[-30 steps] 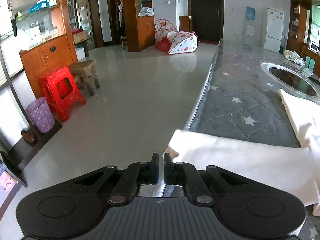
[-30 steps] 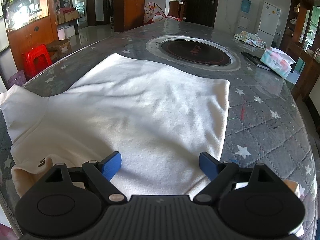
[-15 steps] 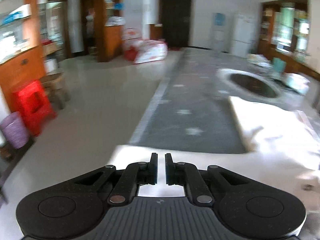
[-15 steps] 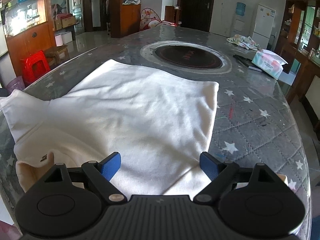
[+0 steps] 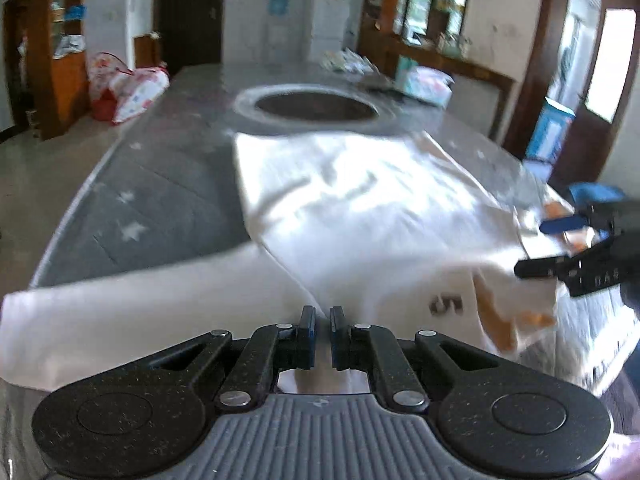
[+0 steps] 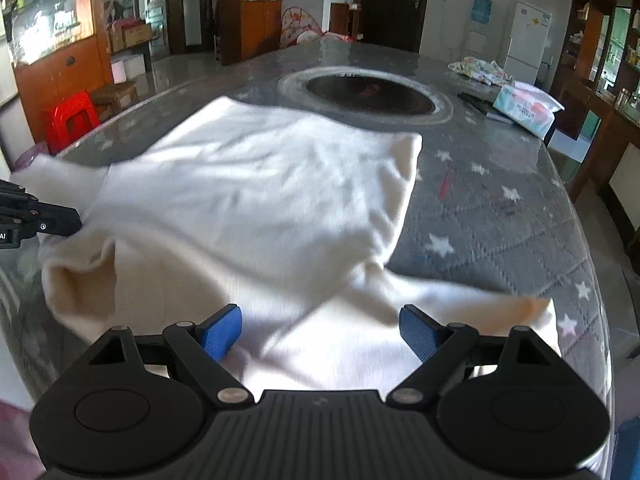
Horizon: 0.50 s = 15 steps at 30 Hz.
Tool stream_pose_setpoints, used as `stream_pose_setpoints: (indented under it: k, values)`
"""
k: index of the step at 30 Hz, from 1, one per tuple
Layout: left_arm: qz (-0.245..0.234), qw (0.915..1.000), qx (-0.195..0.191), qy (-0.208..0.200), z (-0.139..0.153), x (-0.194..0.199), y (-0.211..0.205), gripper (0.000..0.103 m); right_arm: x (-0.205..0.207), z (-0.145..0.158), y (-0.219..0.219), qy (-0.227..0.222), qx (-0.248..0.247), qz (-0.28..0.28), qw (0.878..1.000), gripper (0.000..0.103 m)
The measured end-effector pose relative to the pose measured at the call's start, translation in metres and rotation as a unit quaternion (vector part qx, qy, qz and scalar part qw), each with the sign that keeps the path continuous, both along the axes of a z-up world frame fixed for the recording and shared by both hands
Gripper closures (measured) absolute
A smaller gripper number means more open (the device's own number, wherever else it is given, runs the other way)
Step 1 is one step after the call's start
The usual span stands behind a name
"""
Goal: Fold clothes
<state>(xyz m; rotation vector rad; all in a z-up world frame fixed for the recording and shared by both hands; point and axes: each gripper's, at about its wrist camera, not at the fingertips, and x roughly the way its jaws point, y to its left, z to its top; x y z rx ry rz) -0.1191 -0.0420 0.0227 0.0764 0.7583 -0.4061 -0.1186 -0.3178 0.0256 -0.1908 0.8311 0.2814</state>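
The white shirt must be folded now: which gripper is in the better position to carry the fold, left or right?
Left, probably. The left gripper is shut on the white shirt, with cloth pinched between its pads, so it can carry that part over. The right gripper is open above the shirt, gripping nothing.

Left gripper point(image 5: 322, 332): matte black speckled plastic, two rounded lobes with recessed circular discs, angled linkage arms with silver rivets, triangular cutouts, ribbed grey centre panel with small logo, dark blue ribbed pads point(image 5: 307, 334) on black fingers. Right gripper point(image 6: 321, 334): same black body, silver pivot screws, triangular cutouts, ribbed dark panel, brighter blue textured pads point(image 6: 222, 330). White lettering on the gripper sides, too blurred to read.
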Motion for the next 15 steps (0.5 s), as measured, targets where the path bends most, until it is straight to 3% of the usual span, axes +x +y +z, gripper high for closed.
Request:
stream_pose_setpoints:
  k: [4,8,11,13,15]
  values:
    - [-0.013,0.9997,0.019,-0.009,0.007,-0.007,0.002,0.093,-0.011,0.001,-0.005,0.001,-0.003,0.004,1.0,0.015]
    - [-0.04,0.9988,0.003,-0.028,0.027,-0.012,-0.006,0.09,-0.018,0.019,-0.003,-0.02,0.019,0.021,0.999,0.018]
    - [-0.081,0.9959,-0.005,-0.04,0.034,-0.019,-0.024,0.075,-0.02,0.027,0.01,-0.024,0.038,0.062,0.997,0.023]
    - [-0.108,0.9931,-0.007,-0.046,0.037,-0.023,-0.037,0.06,-0.021,0.028,0.021,-0.019,0.046,0.092,0.994,0.027]
    - [-0.126,0.991,0.003,-0.045,0.034,-0.024,-0.047,0.058,-0.021,0.026,0.033,-0.013,0.047,0.12,0.992,0.031]
